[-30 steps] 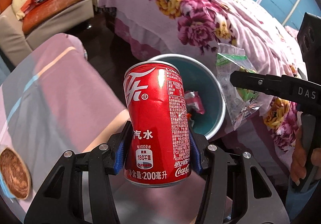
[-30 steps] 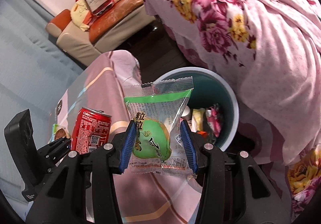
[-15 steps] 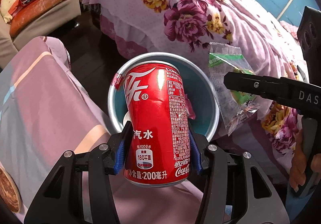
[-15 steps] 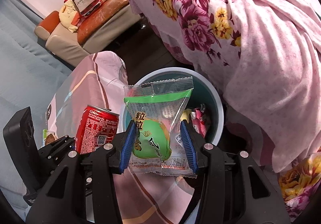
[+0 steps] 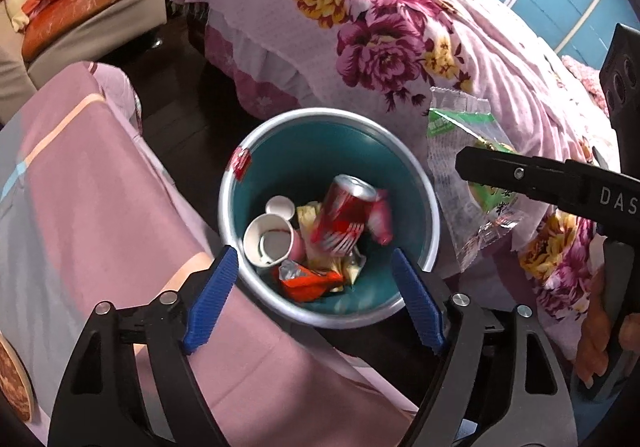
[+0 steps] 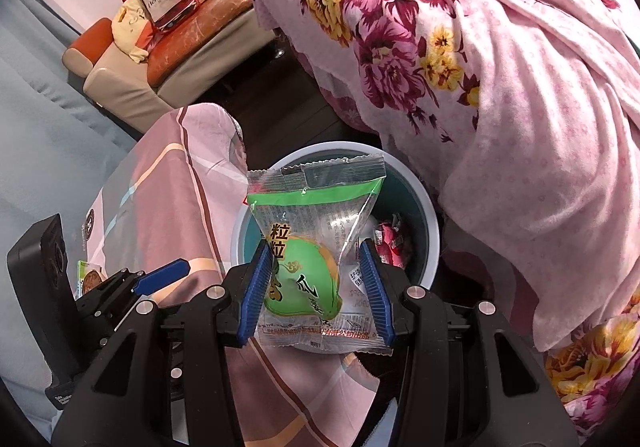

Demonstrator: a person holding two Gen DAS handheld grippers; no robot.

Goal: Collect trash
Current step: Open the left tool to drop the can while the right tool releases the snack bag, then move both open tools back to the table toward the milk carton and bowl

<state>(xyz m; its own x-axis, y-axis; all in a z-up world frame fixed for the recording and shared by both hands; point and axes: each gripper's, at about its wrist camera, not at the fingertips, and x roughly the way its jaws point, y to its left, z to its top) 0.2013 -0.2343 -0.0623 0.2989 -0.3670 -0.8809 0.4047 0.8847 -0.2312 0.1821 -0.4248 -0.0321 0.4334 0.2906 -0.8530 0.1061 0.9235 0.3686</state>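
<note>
My left gripper (image 5: 314, 297) hangs over the teal bin (image 5: 404, 167), its jaws opening with nothing between them. The red cola can (image 5: 344, 215), blurred, is inside the bin among a white paper cup (image 5: 268, 243) and wrappers. My right gripper (image 6: 316, 289) is shut on a green and clear snack packet (image 6: 312, 255), held upright above the near rim of the bin (image 6: 424, 199). In the left wrist view the same packet (image 5: 452, 151) shows at the right under the other gripper's black finger (image 5: 520, 177).
A pink striped cloth (image 5: 92, 199) covers the surface at the left of the bin. A floral bedspread (image 5: 400, 31) hangs close behind and to the right. A sofa (image 6: 180, 51) with a bottle-shaped cushion stands at the back. A hand (image 5: 600, 331) grips the right handle.
The left gripper went from shut on the cola can to wide apart, and the can dropped into the bin. The right gripper kept hold of the packet, with the bin now closer beneath it.
</note>
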